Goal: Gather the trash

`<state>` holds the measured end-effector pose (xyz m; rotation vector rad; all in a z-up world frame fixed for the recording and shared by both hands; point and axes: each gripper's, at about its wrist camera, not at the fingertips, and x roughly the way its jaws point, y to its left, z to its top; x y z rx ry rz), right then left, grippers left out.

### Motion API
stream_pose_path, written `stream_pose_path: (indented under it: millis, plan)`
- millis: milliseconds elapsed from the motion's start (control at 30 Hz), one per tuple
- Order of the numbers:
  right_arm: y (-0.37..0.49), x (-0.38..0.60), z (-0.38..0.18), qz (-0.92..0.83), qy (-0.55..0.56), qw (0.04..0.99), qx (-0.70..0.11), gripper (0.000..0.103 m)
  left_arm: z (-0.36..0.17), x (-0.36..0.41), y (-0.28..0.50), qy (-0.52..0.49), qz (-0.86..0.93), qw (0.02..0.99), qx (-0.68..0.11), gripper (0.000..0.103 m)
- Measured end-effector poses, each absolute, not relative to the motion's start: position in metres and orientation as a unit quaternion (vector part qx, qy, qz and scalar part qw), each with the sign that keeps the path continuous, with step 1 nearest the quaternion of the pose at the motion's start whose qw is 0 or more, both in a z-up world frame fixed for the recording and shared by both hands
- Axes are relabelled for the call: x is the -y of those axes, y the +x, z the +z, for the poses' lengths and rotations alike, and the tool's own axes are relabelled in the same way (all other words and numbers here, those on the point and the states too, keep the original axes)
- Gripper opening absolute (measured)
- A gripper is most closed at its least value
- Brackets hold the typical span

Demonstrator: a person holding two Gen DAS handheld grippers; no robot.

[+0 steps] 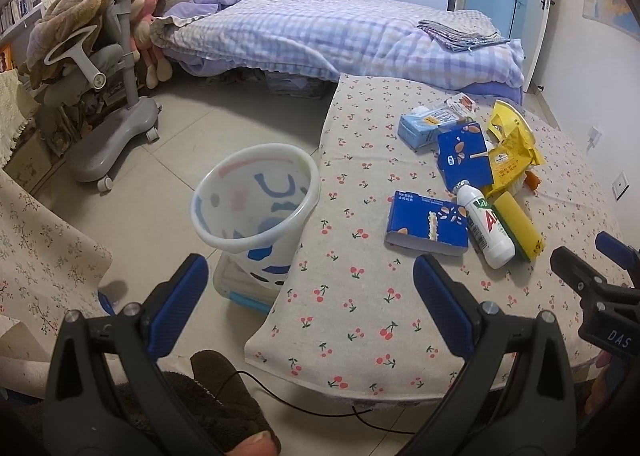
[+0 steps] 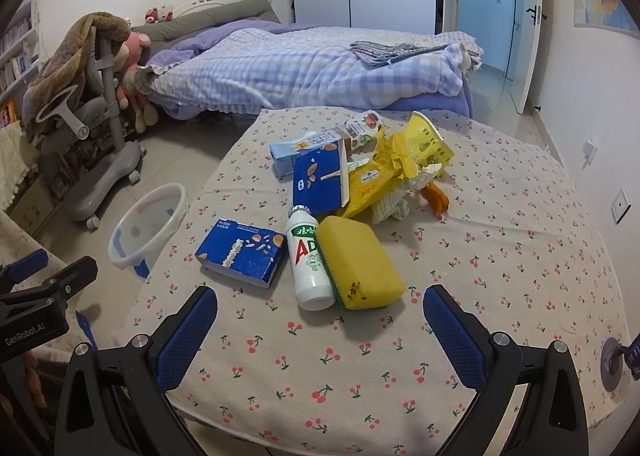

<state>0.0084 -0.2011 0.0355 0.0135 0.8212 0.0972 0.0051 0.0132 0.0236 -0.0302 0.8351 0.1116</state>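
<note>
A pile of trash lies on the cherry-print table (image 2: 360, 356): a blue carton (image 2: 242, 252) lying flat, a white AD bottle (image 2: 310, 262), a yellow sponge (image 2: 360, 262), a second blue box (image 2: 320, 183), a light blue carton (image 2: 296, 153) and yellow wrappers (image 2: 384, 171). A white bin (image 1: 256, 195) stands on the floor left of the table and looks empty. My left gripper (image 1: 310, 280) is open near the table's left edge. My right gripper (image 2: 320, 310) is open just in front of the bottle and sponge.
A grey wheeled chair (image 1: 108, 95) draped with a brown blanket stands at the left. A bed (image 1: 320, 35) with a purple checked quilt is behind the table. A clear box (image 1: 236, 284) sits beneath the bin. A black cable (image 1: 320, 408) runs under the table's front edge.
</note>
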Motion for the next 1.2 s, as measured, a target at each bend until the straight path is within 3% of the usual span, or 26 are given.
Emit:
stream_pose_path:
  millis: [1200]
  plan:
    - [0.0093, 0.1966, 0.0329, 0.042, 0.009, 0.914, -0.402, 0.103, 0.0253, -0.0132, 0.0049, -0.022, 0.040, 0.911, -0.409, 0.102]
